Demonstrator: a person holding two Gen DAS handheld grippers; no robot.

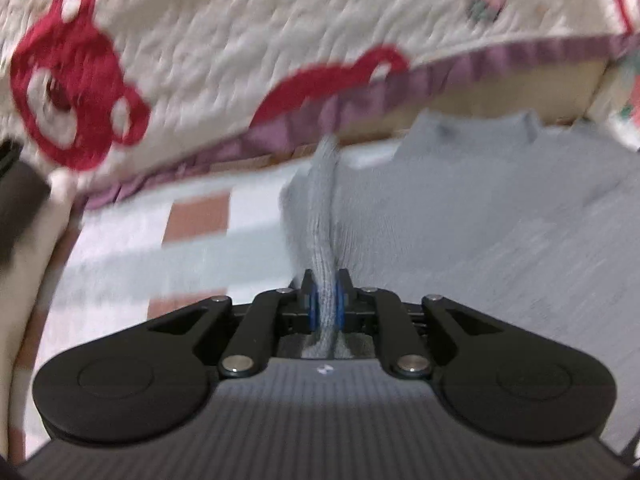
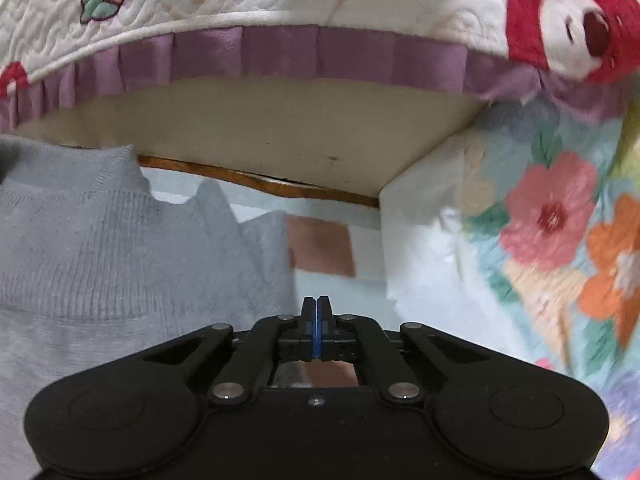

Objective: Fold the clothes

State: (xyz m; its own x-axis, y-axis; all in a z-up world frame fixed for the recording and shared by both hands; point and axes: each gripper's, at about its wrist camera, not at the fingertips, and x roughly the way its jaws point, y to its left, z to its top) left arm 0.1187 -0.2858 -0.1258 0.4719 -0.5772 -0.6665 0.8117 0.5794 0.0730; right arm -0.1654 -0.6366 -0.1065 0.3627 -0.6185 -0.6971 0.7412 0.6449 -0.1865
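Note:
A light grey knitted sweater point(image 1: 460, 216) lies spread on a pale checked sheet point(image 1: 120, 248). My left gripper point(image 1: 325, 280) is shut on a ribbed fold of the sweater's edge, which stands up as a ridge between the blue pads and runs away from me. In the right wrist view the same sweater point(image 2: 100, 248) fills the left half, its ribbed band towards me. My right gripper point(image 2: 317, 302) is shut with its pads pressed together and nothing visible between them, just right of the sweater's edge, over the sheet point(image 2: 344, 292).
A cream quilt point(image 1: 248, 32) with red bear patches and a purple frill point(image 2: 280, 54) overhangs the far side of both views. A floral cover point(image 2: 560, 240) rises on the right. A brown square point(image 2: 320, 246) of the sheet pattern lies beyond my right gripper.

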